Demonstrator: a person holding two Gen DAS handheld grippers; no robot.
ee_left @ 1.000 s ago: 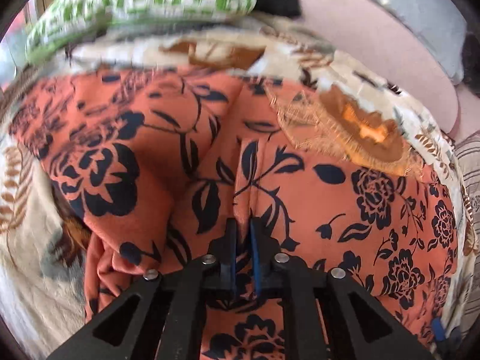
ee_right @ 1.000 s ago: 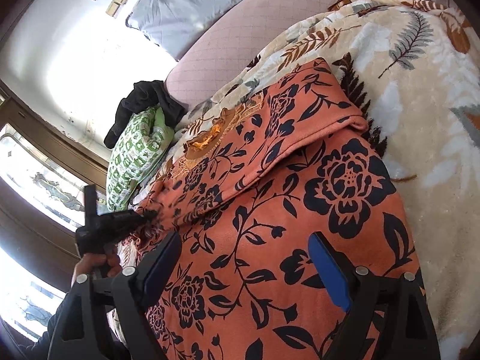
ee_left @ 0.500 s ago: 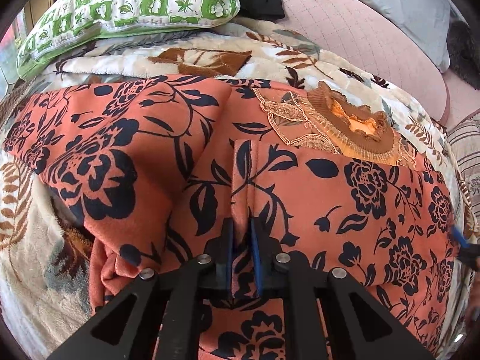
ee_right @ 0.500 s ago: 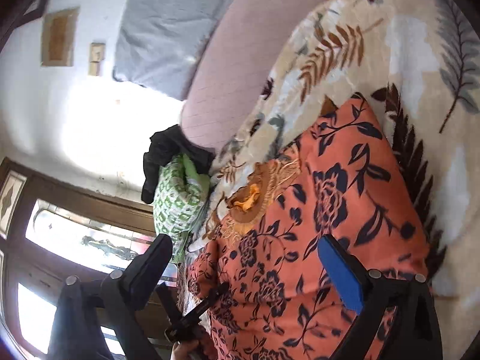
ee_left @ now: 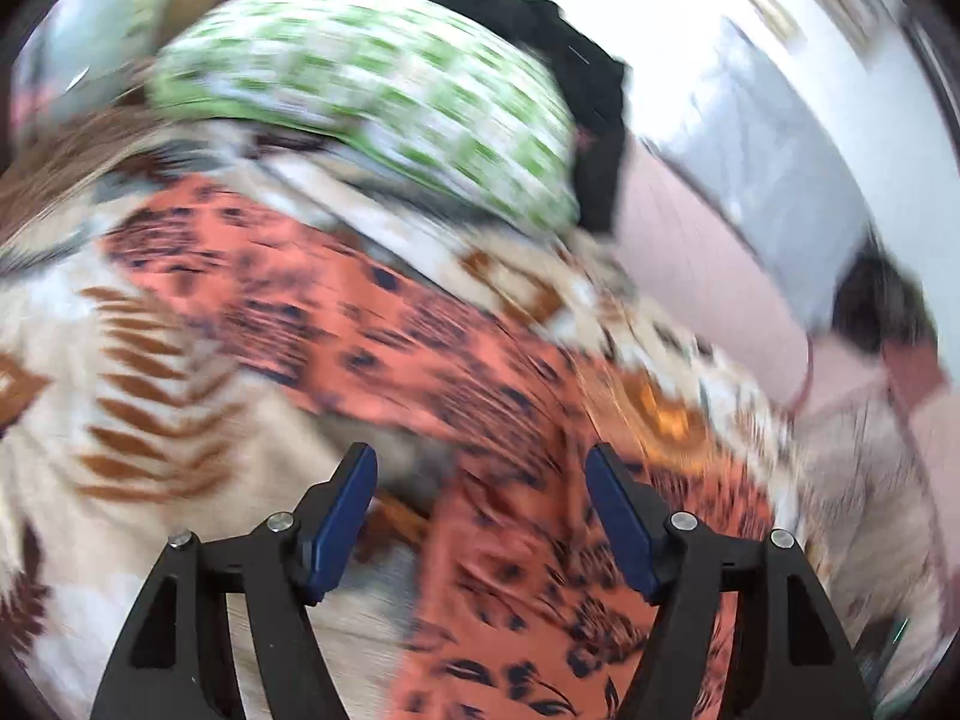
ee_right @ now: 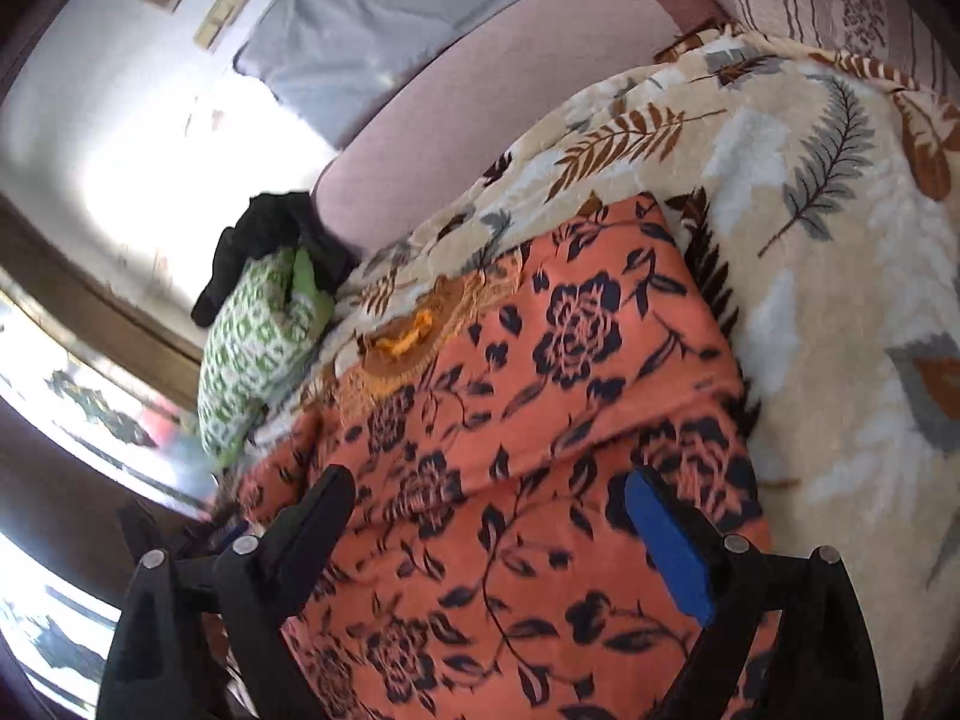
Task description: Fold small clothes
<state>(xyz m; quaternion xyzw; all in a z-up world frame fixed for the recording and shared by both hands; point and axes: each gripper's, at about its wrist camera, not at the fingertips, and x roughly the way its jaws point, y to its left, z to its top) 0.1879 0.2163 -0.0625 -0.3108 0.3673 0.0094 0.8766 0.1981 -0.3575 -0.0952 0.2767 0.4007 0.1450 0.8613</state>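
Observation:
An orange garment with dark blue flowers (ee_right: 540, 420) lies partly folded on a leaf-print blanket (ee_right: 840, 240); its embroidered neckline (ee_right: 408, 342) points to the far side. In the blurred left wrist view the garment (ee_left: 480, 396) runs from the left to the bottom right. My left gripper (ee_left: 480, 504) is open and empty just above the garment's left edge. My right gripper (ee_right: 486, 516) is open and empty, low over the garment's near part.
A green-and-white pillow (ee_right: 258, 348) and a black cloth (ee_right: 264, 240) lie at the far end, also in the left wrist view (ee_left: 372, 96). A pink padded headboard (ee_right: 480, 102) and a grey pillow (ee_right: 384, 18) stand behind. The blanket spreads to the right.
My left gripper has let go of the garment fold, opened wide and swung away fast to the left. My right gripper stays open and has tilted back down over the garment.

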